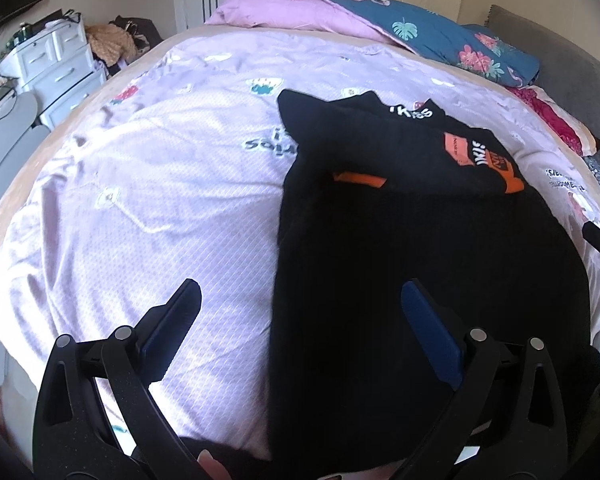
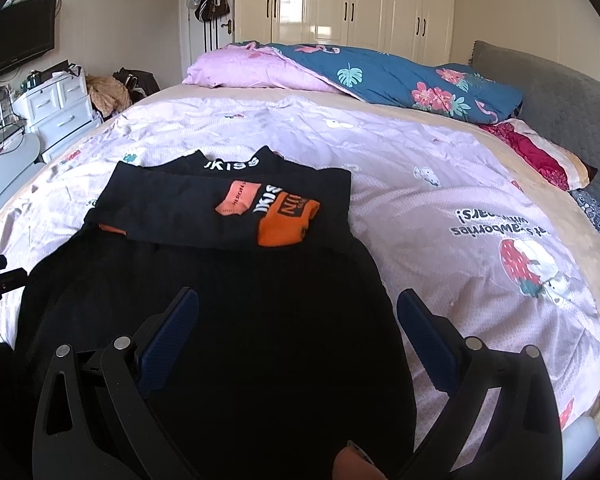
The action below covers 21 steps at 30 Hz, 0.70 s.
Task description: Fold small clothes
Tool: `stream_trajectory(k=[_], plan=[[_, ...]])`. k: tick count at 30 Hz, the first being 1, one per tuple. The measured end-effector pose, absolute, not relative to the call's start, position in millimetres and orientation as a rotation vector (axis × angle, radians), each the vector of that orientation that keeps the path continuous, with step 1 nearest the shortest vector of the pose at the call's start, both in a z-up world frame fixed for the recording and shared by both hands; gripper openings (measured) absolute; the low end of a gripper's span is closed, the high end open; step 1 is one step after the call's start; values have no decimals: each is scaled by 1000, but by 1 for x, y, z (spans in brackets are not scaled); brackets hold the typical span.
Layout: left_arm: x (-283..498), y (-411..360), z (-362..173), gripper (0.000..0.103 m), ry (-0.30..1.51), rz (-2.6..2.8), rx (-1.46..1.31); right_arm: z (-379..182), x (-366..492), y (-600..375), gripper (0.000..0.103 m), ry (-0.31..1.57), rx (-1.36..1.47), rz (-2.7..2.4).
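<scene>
one black garment [image 2: 220, 320] on lilac bedspread [image 2: 440, 152].

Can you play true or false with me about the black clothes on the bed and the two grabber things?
1. The black garment lies on the lilac bedspread. True.
2. The right gripper is squeezing the garment tight. False: its jaws stand wide open, with nothing pinched between them.
3. The garment has orange patches and white letters on it. True.
4. The left gripper is shut. False: its fingers are spread apart above the garment's edge.
5. A blue flowered quilt is bundled at the far side of the bed. True.
6. The garment is rolled into a ball. False: it lies spread flat, with its sleeves folded across the top part.
</scene>
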<state>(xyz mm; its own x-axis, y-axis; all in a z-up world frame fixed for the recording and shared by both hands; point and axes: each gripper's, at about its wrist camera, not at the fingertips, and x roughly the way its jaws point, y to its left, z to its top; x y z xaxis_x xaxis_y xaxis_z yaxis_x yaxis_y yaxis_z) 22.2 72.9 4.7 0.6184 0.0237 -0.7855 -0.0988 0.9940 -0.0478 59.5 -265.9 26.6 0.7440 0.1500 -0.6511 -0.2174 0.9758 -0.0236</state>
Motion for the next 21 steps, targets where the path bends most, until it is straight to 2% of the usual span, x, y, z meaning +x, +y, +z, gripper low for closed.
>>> stream_trajectory(k=[16,17,18,19,21], plan=[[-18,90,-9,93,935,10,-136,19,39,-280,99,731,-121,187],[-21,90,-9,91,933,1,-136,18,38,-280,99,733,-122,186],[-23,89,-9,85,936,-5,-135,17,36,-282,99,735,-123,184],[-25,88,-10,74,943,-15,-135,17,36,-283,99,737,-123,182],[-29,87,-14,62,971,-43,-149,14,32,-287,99,743,-122,178]])
